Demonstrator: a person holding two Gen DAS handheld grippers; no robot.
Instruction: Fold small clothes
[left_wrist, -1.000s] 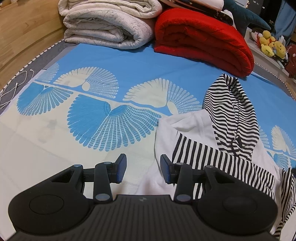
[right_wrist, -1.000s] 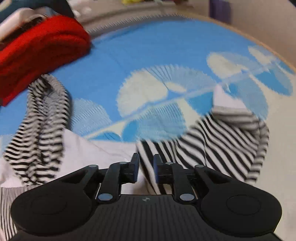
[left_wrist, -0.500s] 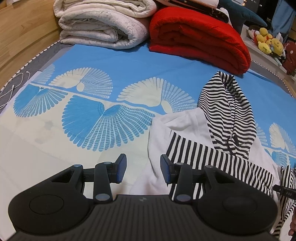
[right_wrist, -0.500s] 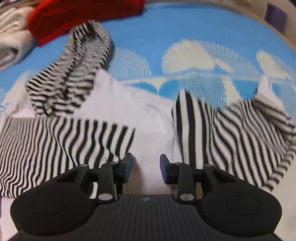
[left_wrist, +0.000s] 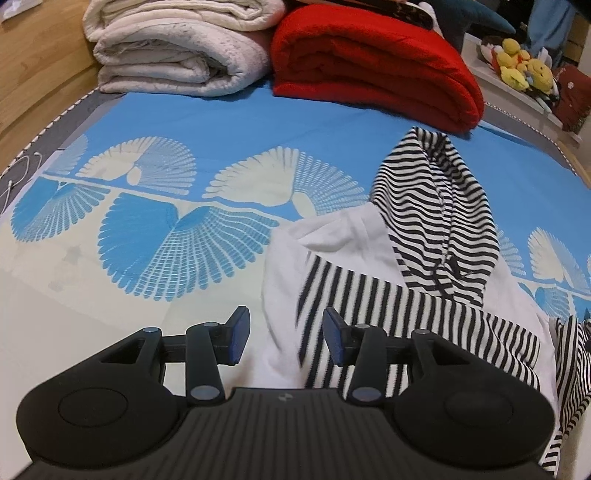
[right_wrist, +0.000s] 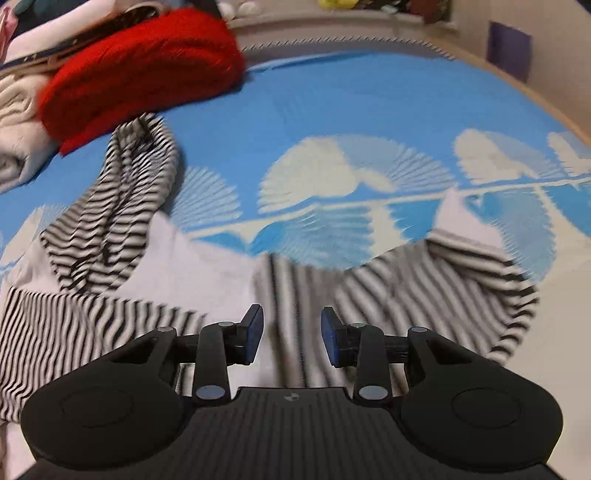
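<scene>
A blue bed sheet printed with cream and blue fan shapes (left_wrist: 229, 147) is covering the bed. At its far end a folded cream quilt (left_wrist: 177, 48) is lying just beside a folded red fleece blanket (left_wrist: 373, 66). Yellow plush toys (left_wrist: 517, 62) are sitting on a shelf beyond the bed's corner.

Hoodie (left_wrist: 343, 251) white w/ blk stripes; bedsheet (left_wrist: 229, 140) blue w/ cream fan print; blankets: one red (left_wrist: 373, 66), one off-white (left_wrist: 177, 48).
</scene>
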